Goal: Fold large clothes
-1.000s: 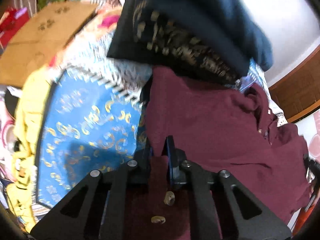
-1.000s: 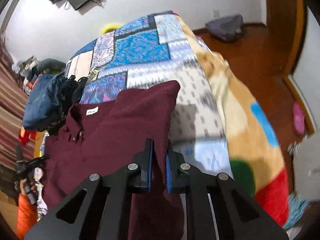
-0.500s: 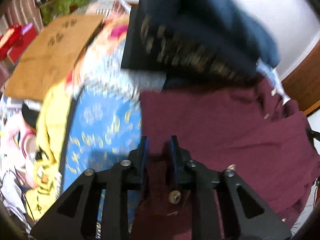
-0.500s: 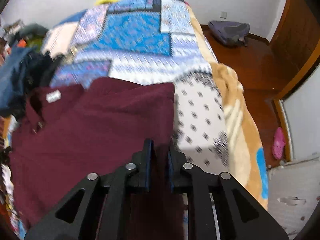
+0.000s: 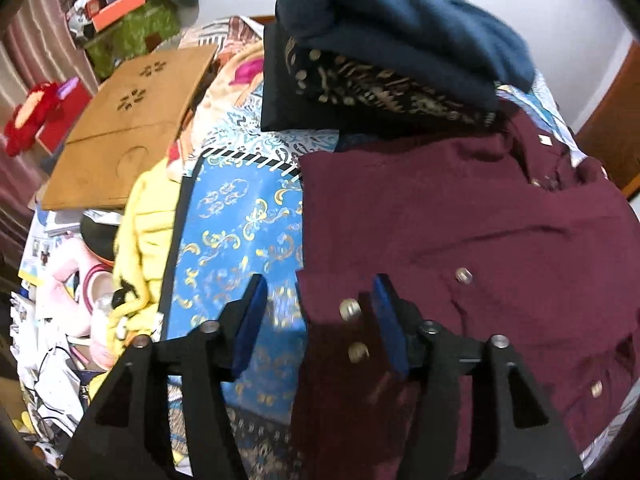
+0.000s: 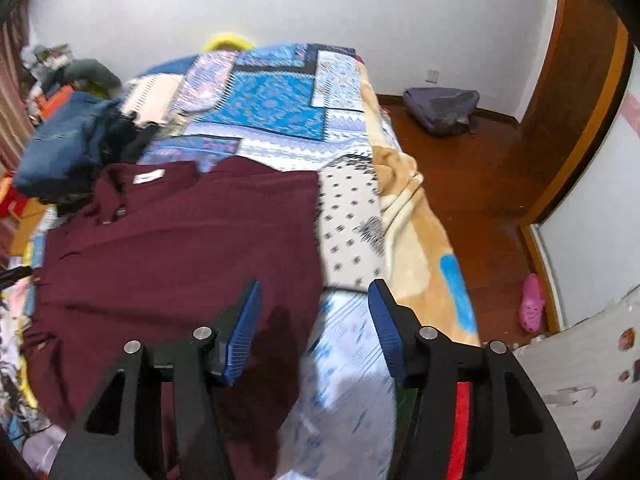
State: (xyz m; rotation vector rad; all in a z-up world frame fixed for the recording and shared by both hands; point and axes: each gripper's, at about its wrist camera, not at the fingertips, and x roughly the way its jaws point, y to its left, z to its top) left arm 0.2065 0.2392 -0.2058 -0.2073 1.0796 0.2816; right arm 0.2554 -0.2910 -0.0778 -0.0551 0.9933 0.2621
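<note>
A maroon button-up shirt [image 5: 460,220] lies folded on the patterned bedspread [image 5: 240,220], collar toward the pile of dark clothes. It also shows in the right wrist view [image 6: 180,248], white label up. My left gripper [image 5: 318,312] is open over the shirt's left near corner, holding nothing. My right gripper [image 6: 314,320] is open over the shirt's right near edge, holding nothing.
A pile of folded dark blue and black clothes [image 5: 380,48] sits at the shirt's collar end. A wooden board [image 5: 128,120] and clutter lie left of the bed. The bed's edge [image 6: 432,240] drops to a wooden floor with a grey bag [image 6: 440,108].
Both grippers were shut on the maroon shirt's edges; now both have opened and let the fabric go. The shirt lies flat on the bed.
</note>
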